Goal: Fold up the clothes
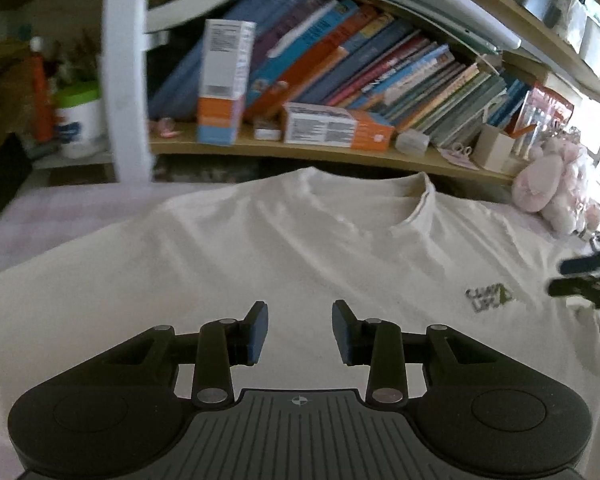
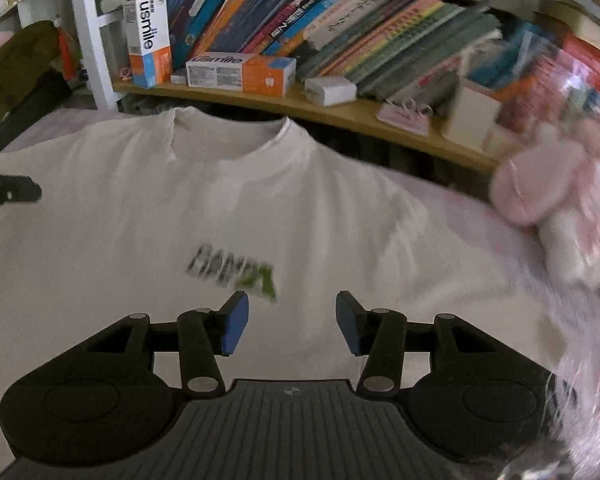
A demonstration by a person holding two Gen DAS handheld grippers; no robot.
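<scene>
Left gripper [image 1: 300,330]: jaws parted to a moderate gap, nothing between the blue pads [image 1: 259,334], poised above the shirt's body.
Right gripper [image 2: 288,322]: jaws likewise parted, empty, blue pads [image 2: 234,326] clear of the cloth, just below the chest print.
White T-shirt [image 1: 228,264]: spread front-up and flat across the pale pink bedcover [image 1: 56,208], collar [image 2: 236,136] toward the shelf, dark and green chest print [image 2: 232,272] blurred, unreadable.
Pink plush toy [image 2: 548,200]: on the bedcover beside the shirt's shoulder, at the right.
Wooden shelf [image 1: 340,152], beyond the collar: row of leaning books [image 2: 340,28]; one orange-and-white usmile box [image 2: 148,40] upright, a second [image 2: 240,72] lying flat; small white box [image 2: 330,90] near the second.
White post [image 1: 126,72]: upright at the shelf's left end.
</scene>
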